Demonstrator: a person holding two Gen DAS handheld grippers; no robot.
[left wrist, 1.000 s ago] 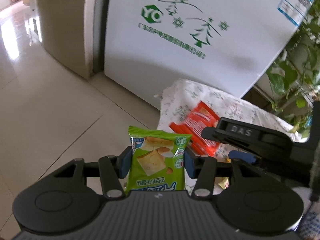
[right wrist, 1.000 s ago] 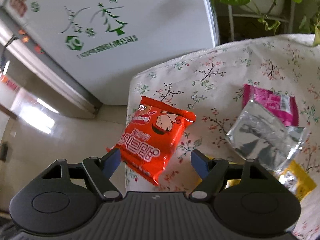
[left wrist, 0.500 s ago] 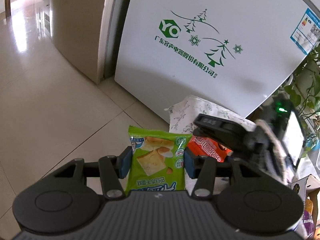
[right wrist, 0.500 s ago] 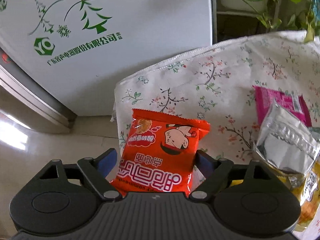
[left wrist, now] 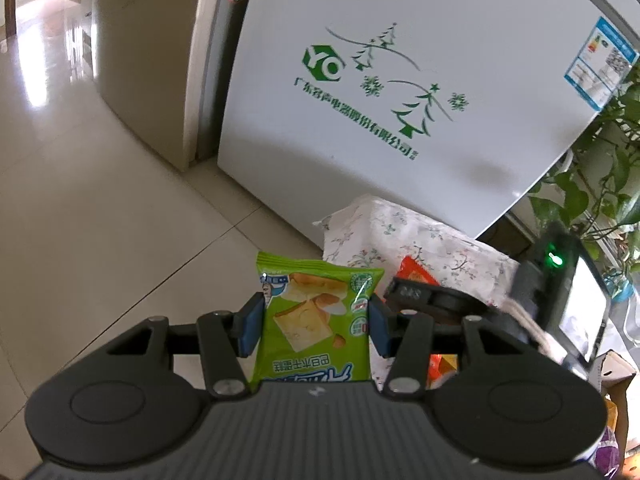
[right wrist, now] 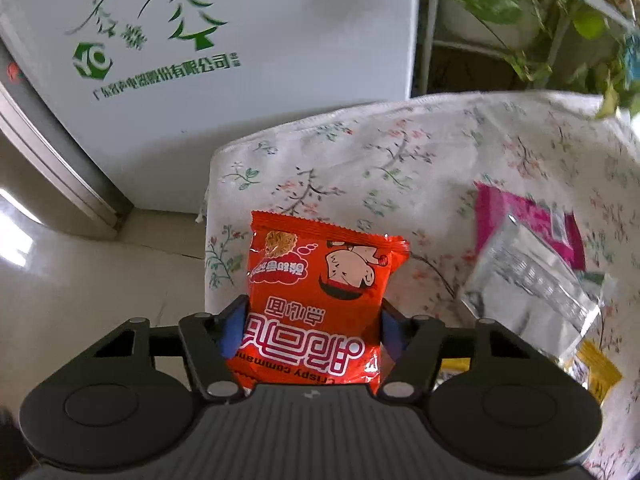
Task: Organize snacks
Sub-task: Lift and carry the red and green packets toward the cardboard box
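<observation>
A green cracker packet (left wrist: 316, 312) stands upright between the blue pads of my left gripper (left wrist: 314, 320), which is shut on it above the tiled floor. In the right wrist view a red noodle-snack packet (right wrist: 320, 272) lies at the near left corner of the floral-cloth table (right wrist: 400, 160). My right gripper (right wrist: 311, 330) has its jaws closing on this packet, both pads touching its sides. The left wrist view shows the right gripper (left wrist: 432, 300) low over the table with the red packet (left wrist: 416, 274) just beyond it.
A pink packet (right wrist: 520, 212), a silver packet (right wrist: 528, 280) and a yellow packet (right wrist: 596, 372) lie on the cloth to the right. A white freezer (left wrist: 400, 80) stands behind the table, and a leafy plant (right wrist: 520, 0) hangs at the back right.
My right gripper came down around the red packet, and its jaws narrowed from wide apart until the pads met the packet's sides. The left gripper kept its hold on the green packet.
</observation>
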